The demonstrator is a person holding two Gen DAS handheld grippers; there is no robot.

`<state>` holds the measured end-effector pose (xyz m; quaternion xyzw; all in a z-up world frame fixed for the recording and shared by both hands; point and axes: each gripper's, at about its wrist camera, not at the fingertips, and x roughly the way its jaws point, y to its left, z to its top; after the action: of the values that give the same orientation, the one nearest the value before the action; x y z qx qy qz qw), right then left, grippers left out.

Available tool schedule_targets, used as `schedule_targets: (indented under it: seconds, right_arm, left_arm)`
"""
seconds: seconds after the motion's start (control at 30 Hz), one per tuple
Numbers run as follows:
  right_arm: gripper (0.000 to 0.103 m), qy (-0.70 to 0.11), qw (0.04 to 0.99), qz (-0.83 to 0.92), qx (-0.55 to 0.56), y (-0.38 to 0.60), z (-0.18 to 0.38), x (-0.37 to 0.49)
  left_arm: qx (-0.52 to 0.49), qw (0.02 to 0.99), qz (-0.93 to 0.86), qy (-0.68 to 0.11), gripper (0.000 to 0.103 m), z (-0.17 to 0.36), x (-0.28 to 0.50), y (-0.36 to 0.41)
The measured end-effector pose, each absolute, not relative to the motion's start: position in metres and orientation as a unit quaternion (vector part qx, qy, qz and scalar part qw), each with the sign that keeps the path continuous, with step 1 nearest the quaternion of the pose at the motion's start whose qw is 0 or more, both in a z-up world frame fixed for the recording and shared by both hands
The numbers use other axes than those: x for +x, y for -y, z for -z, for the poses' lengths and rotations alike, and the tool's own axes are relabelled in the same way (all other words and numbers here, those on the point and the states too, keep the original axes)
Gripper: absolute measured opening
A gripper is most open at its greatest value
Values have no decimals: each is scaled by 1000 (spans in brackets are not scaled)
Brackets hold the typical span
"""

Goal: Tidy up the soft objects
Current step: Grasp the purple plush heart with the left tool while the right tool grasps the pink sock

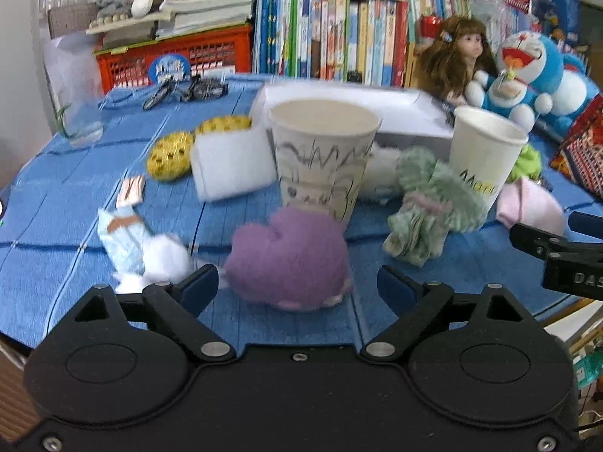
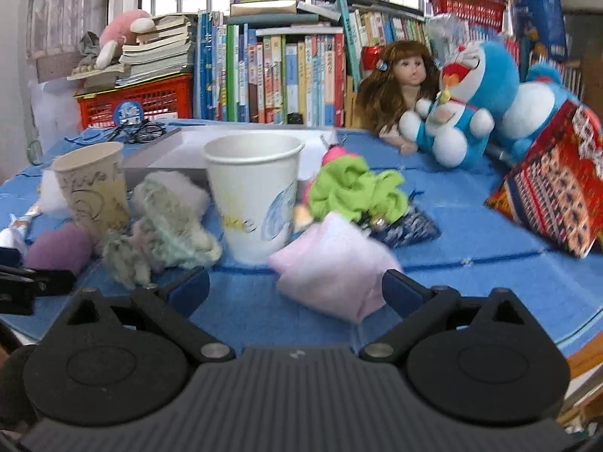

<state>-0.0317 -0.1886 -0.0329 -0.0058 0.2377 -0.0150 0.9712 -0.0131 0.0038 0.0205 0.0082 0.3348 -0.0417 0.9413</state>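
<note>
Purple plush heart [image 1: 288,260] lies on the blue surface [image 1: 56,233] at lower centre of the left wrist view, between the spread fingers of the left hand-held gripper [image 1: 297,288], whose blue pads do not press it, and just in front of a scribbled paper cup [image 1: 322,154]. Pale pink soft pouch [image 2: 331,271] lies at lower centre of the right wrist view, between the wide-apart fingers of the right hand-held gripper [image 2: 296,288], apparently just touching the right-side pad, before a white paper cup [image 2: 254,196]. Green crocheted fabric [image 2: 169,218] sits between the two cups.
</note>
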Motion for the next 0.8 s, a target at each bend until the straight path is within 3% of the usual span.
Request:
schedule_targets:
  seconds: [0.23, 0.4, 0.57, 0.67, 0.8]
  right_arm:
    - [100, -241, 970, 35, -5, 200, 37, -15]
    - [96, -246, 968, 40, -1, 202, 43, -6]
    - [91, -250, 967, 43, -4, 202, 47, -4]
    - [84, -250, 967, 47, -7, 203, 49, -5]
    - [66, -249, 967, 48, 1, 203, 48, -8]
  left_arm:
    - [19, 943, 41, -330, 77, -19, -5, -1]
    - [29, 942, 36, -333, 77, -12, 0, 0]
    - [35, 942, 29, -332, 70, -7, 0, -1]
    - [39, 943, 26, -330, 68, -6, 0, -2]
    - [42, 944, 26, -325, 61, -7, -1, -3]
